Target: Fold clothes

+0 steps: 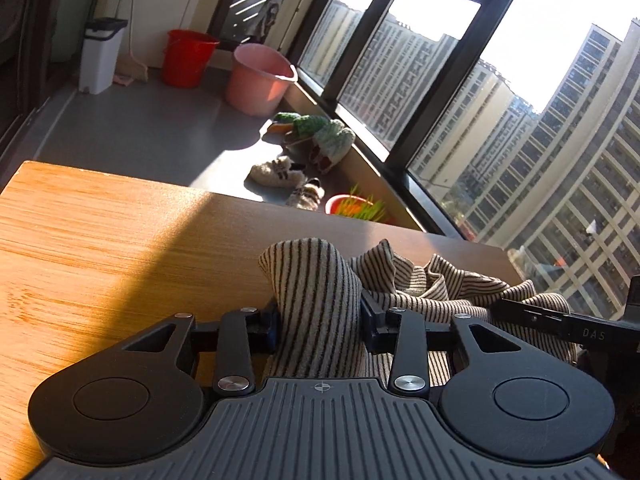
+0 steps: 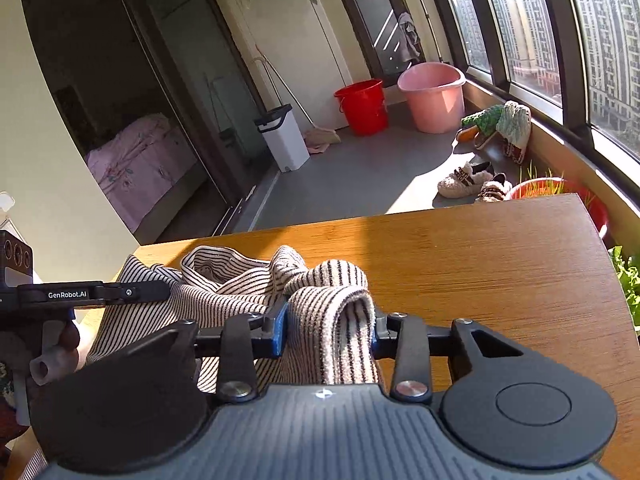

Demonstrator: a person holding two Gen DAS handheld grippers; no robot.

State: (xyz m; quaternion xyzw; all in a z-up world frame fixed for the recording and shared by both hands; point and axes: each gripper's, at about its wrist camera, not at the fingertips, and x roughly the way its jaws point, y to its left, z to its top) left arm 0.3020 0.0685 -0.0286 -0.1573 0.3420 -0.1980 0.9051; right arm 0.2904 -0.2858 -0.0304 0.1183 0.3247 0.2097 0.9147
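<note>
We hold the left gripper (image 1: 319, 322) clamped on a bunched fold of the striped garment (image 1: 420, 284), and the right gripper (image 2: 330, 330) clamped on a second fold of the same garment (image 2: 224, 284), each fold standing up between the jaws. Between the two grippers the garment lies crumpled on the wooden table (image 2: 500, 272), its long axis running roughly from one gripper to the other. Beyond the table's far edge we see furry slippers (image 2: 466, 184), then a pink basin (image 2: 434, 96) beside a red bucket (image 2: 364, 106).
</note>
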